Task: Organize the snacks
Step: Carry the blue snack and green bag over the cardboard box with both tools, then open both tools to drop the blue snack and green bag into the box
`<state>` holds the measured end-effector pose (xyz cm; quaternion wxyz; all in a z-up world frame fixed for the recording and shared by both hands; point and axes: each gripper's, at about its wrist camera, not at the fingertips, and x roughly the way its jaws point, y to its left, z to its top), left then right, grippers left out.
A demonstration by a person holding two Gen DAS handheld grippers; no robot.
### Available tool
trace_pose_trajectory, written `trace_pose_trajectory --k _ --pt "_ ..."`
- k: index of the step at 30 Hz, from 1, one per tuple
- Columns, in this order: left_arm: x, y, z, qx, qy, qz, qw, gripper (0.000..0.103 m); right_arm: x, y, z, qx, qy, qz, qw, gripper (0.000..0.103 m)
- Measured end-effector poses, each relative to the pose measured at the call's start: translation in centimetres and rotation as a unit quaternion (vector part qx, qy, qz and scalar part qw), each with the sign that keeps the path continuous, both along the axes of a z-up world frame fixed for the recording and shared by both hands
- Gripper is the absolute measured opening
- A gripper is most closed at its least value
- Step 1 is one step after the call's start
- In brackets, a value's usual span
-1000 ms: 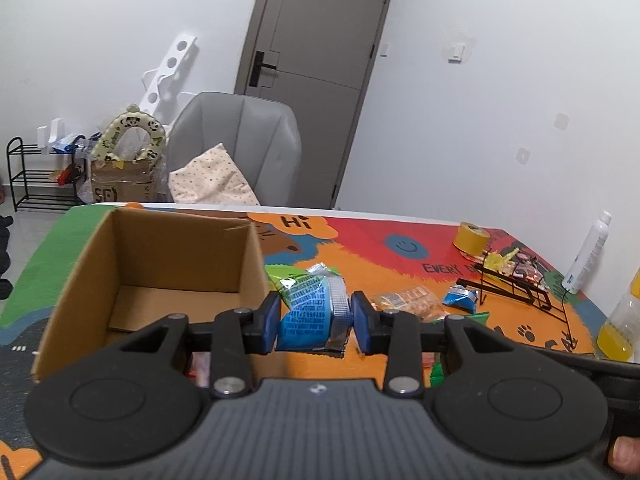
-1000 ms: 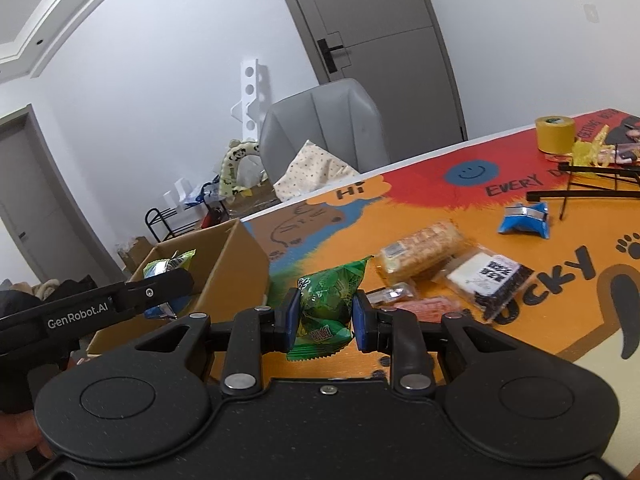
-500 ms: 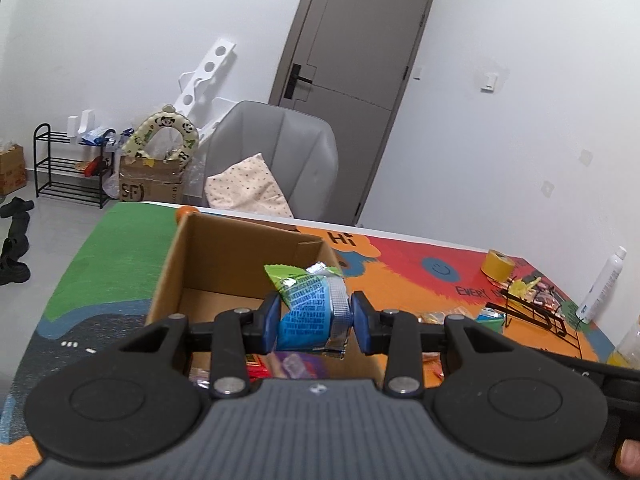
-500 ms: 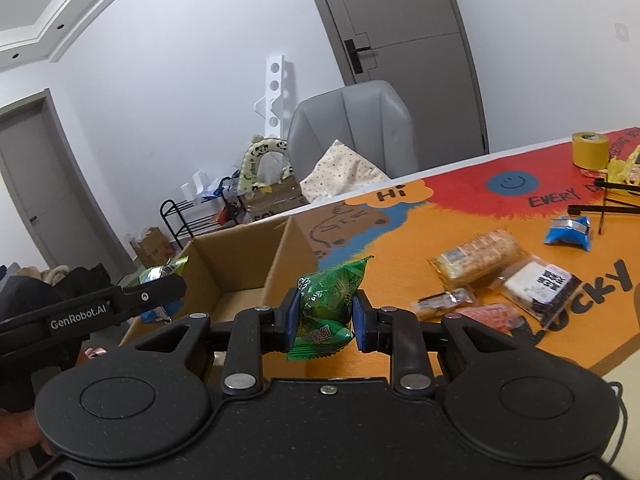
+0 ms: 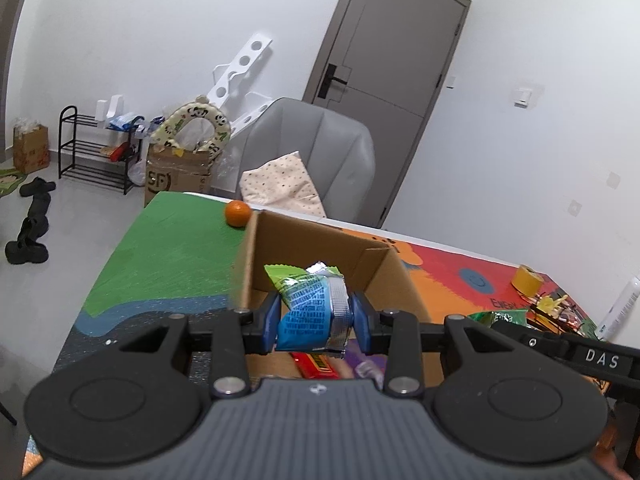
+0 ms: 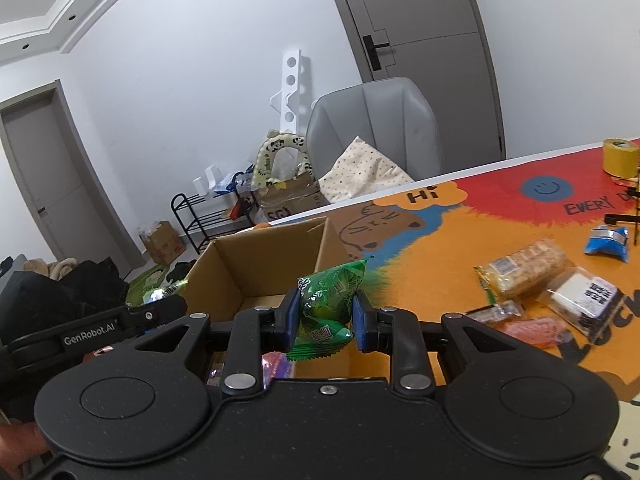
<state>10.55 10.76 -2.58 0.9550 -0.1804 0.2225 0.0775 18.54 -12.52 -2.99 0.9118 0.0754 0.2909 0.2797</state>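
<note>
Left gripper clamps a blue-and-green snack packet, held above the open cardboard box. Right gripper clamps a green snack bag near the box's rim. Wrappers lie in the box, kinds unclear. More snacks sit on the colourful table mat, right of the box.

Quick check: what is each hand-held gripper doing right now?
Left hand-held gripper: closed on the blue snack packet.
Right hand-held gripper: closed on the green snack packet.
</note>
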Motion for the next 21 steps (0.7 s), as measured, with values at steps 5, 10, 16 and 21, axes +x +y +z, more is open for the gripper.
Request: trace_pose_trajectory --k 5,10,16,21 --pt "0.8 0.7 -0.6 -0.006 0.006 -0.001 1.0 0.037 0.8 1.3 0.0 -0.001 0.0 0.005 1.0 0.025" --pt "1.9 1.3 -1.3 -0.012 0.013 -0.002 0.9998 0.037 1.5 2.7 -0.3 -0.005 0.002 0.012 1.0 0.025" --pt "1.9 1.6 -0.8 -0.011 0.012 -0.003 0.9999 0.042 2.4 4.4 -0.9 -0.003 0.01 0.023 1.0 0.025" --pt "1.4 2.0 -0.3 -0.007 0.006 0.003 1.0 0.042 2.5 5.4 -1.0 0.003 0.013 0.036 0.999 0.026"
